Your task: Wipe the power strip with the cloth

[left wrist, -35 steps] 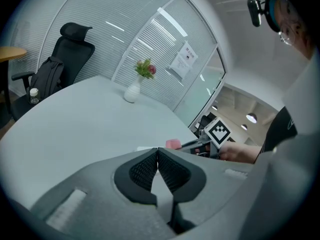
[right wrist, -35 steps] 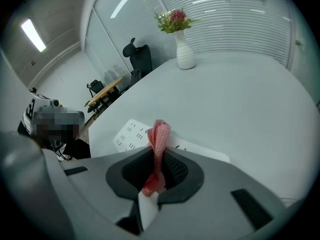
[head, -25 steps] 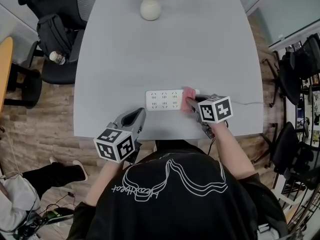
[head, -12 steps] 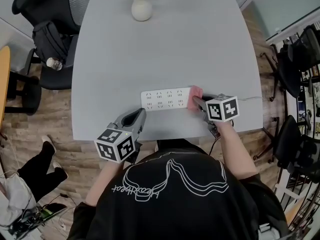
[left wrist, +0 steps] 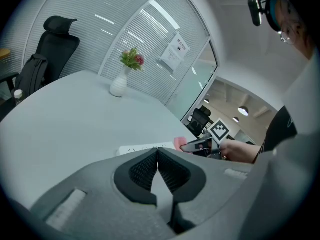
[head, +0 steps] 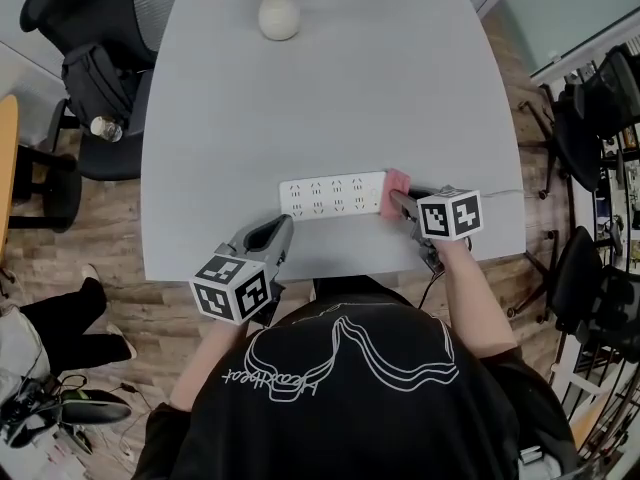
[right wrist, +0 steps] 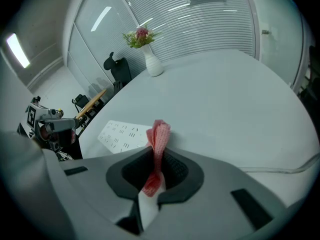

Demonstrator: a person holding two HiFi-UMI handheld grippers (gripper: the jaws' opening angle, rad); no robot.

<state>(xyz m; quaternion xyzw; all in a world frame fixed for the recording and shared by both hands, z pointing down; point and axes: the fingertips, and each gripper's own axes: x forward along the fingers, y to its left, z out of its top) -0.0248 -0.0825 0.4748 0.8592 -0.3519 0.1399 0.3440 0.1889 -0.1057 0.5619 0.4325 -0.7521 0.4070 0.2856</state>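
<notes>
A white power strip (head: 332, 196) lies flat near the front edge of the grey table (head: 330, 98), its grey cord running off to the right. My right gripper (head: 398, 201) is shut on a pink cloth (head: 395, 181), which rests at the strip's right end. In the right gripper view the cloth (right wrist: 159, 139) stands pinched between the jaws, with the strip (right wrist: 125, 133) just left of it. My left gripper (head: 273, 232) hangs at the table's front edge, below the strip, shut with nothing in it. The left gripper view shows the strip (left wrist: 146, 148) just over its closed jaws.
A white vase with flowers (head: 277, 13) stands at the table's far edge. Black office chairs (head: 90, 58) sit to the left, one holding a bag and a bottle. More chairs (head: 590, 118) stand on the right. A person's shoe shows on the wooden floor at left.
My right gripper has slid the pink cloth a little to the right, off the strip's top toward its right end. The left gripper has stayed put.
</notes>
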